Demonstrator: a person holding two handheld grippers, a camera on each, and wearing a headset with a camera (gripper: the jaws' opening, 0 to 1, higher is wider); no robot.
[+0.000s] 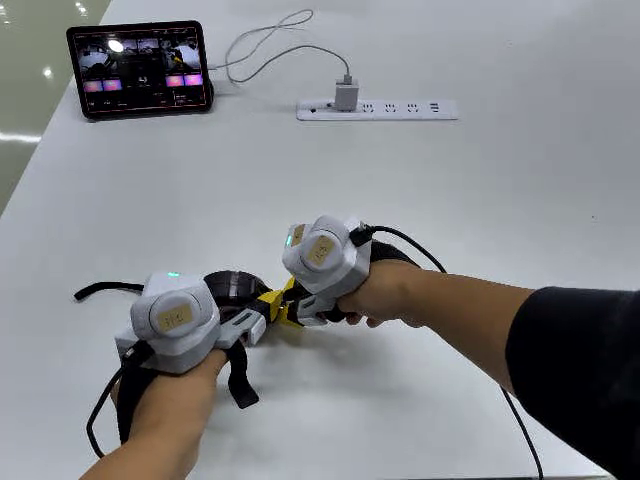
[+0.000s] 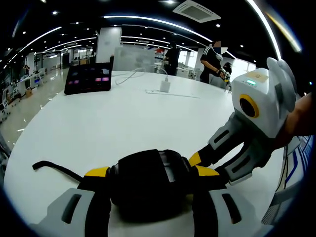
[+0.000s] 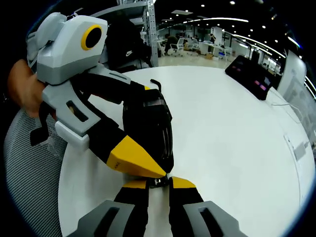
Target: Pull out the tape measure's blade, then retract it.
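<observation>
Although the open-plan room behind is blurred in the gripper views, ceiling strip lights (image 2: 148, 19) and standing people (image 2: 213, 59) can be made out. The white bench (image 1: 480, 200) is glossy and cut off at the top, right and bottom of the head view. Polished floor (image 1: 30, 100) shows past its left edge.

At the far end a dark tablet (image 1: 140, 68) sits lit. A white power strip (image 1: 377, 109) lies to its right with a charger (image 1: 346, 95) plugged in, and the charger's cable (image 1: 262, 45) loops toward the tablet.

Near the front edge, the left gripper (image 2: 152, 171) is clamped across the black tape measure (image 2: 148, 190), one jaw on each side of the case, so the flanks are hidden. The right gripper (image 3: 159, 183) meets it from the opposite side. Its jaws are almost together on the blade tip (image 3: 159, 180), which is small, largely covered and hard to resolve. The measure's black strap (image 1: 100, 289) trails left on the bench.
</observation>
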